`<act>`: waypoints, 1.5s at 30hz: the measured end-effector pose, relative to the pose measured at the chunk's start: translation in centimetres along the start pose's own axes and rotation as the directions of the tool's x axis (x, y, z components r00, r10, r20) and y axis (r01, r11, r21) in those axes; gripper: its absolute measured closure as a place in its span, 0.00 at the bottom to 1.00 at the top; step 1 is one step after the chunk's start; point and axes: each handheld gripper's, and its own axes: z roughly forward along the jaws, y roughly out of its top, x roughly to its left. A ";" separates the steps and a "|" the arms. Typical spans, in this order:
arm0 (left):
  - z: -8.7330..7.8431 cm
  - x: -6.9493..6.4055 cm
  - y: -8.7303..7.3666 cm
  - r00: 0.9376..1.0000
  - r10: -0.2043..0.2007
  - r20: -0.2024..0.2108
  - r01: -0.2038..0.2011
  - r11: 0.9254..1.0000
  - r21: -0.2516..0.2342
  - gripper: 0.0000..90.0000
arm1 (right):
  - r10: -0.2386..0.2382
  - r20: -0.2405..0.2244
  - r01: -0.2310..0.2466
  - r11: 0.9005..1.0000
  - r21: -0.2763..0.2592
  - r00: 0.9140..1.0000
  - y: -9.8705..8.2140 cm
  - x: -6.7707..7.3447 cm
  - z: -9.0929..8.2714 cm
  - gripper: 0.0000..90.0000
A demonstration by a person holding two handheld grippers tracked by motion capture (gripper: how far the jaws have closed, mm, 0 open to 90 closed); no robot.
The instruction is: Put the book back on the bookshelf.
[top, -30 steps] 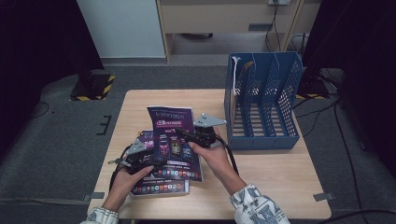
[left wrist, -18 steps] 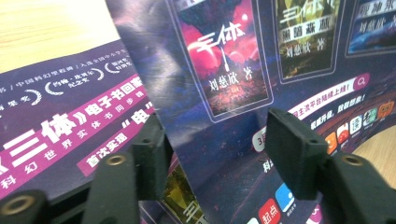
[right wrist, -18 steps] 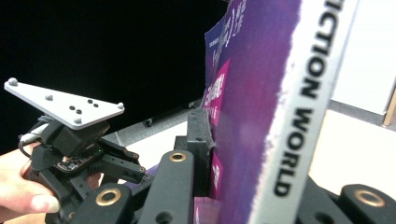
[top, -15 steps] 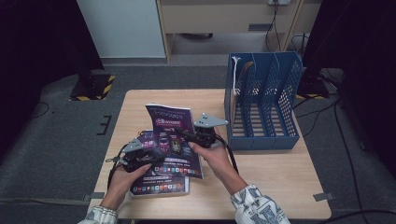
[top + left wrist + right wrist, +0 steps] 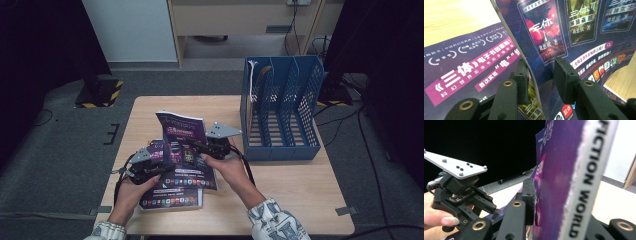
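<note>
The magazine (image 5: 183, 142) stood tilted up off the counter (image 5: 280, 200), its lower part resting over a second magazine (image 5: 170, 195) that lay flat at the near left. In the right gripper view its spine (image 5: 586, 177), printed with large letters, rose between the right gripper's (image 5: 200, 146) fingers (image 5: 528, 195), which were clamped on it near the bound edge. The left gripper (image 5: 162, 167) sat at the cover's lower left; in the left gripper view its fingers (image 5: 564, 80) straddled a curling sheet (image 5: 534, 75), and they had just been closing, with that sheet between them but a gap still showing on both sides, so not yet pinched.

By its look the magazine would handle as light, thin and floppy: glossy paper that slides easily and bends under its own weight when held by one corner. The spine seemed the stiffest place to take hold, as the right gripper did; a grip on loose pages alone would likely let the rest sag or fan open, and a hard pinch could crease the cover.

To the right, just beside the right hand (image 5: 232, 167), stood a blue file rack (image 5: 300, 145) with upright dividers forming several slots. The slots looked empty, apart from a pale cord (image 5: 251, 67) hanging at the rack's far left corner.
</note>
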 end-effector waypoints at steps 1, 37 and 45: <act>0.0 0.0 0.0 1.000 0.000 0.002 0.000 1.000 0.000 0.73 | 0.000 -0.001 0.000 1.000 0.001 1.000 0.0 0.0 0.0 0.87; -1.1 0.3 0.4 1.000 0.008 -0.022 -0.008 1.000 -0.024 0.79 | 0.003 -0.005 -0.003 0.999 0.054 1.000 3.0 0.0 0.8 0.88; -1.3 0.6 0.4 1.000 -0.009 -0.027 0.008 0.998 -0.059 0.79 | -0.005 0.024 0.004 0.999 0.034 1.000 3.3 -0.2 0.6 0.91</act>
